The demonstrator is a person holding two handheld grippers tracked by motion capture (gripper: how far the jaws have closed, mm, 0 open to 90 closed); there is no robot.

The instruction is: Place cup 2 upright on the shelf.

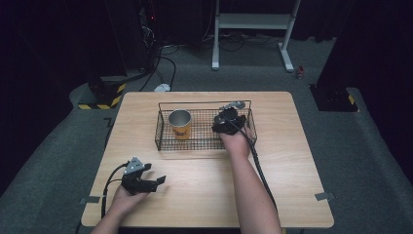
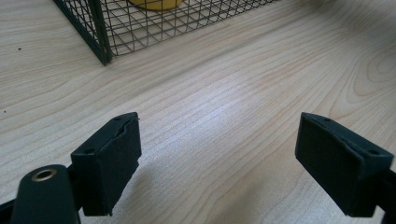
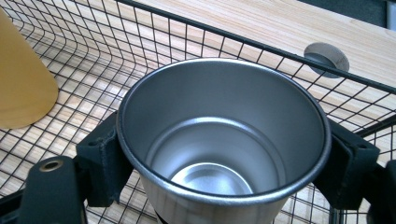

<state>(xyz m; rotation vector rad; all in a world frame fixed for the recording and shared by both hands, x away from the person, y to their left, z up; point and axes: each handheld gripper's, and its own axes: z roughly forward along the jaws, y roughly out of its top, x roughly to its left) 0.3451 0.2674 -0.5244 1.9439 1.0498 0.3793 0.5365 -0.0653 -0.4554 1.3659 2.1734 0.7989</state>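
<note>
Cups are the story at this desk [image 1: 204, 190], and the right tool [image 3: 224, 154] has one in its grip: a steel cup [image 3: 223, 140] sits upright between the two black jaws, mouth open to the camera, one pad pressed against each side just under the rim. From the gripper's own view the cup stands low inside the wire basket [image 1: 163, 127], mesh floor beneath it and the basket's far rail running behind; whether its base touches the mesh or hangs just above, I cannot tell. Seen from above, the right tool [image 1: 228, 122] works in the right half of the basket, while a second cup [image 1: 180, 123], steel-rimmed with a yellow sleeve, stands upright in the left half, well apart from the held one. Down at the near left corner the left tool [image 1: 141, 179] rests on bare wood, jaws spread wide with nothing between them, the basket's corner up ahead in its view [image 2: 100, 42]. What matters next, I'd say, is the vertical: the cup's long axis points straight up, the jaws pinch it across, so any travel in or out has to clear the basket's top rail. The right hand is plainly the nearer one; the left is far off.
</note>
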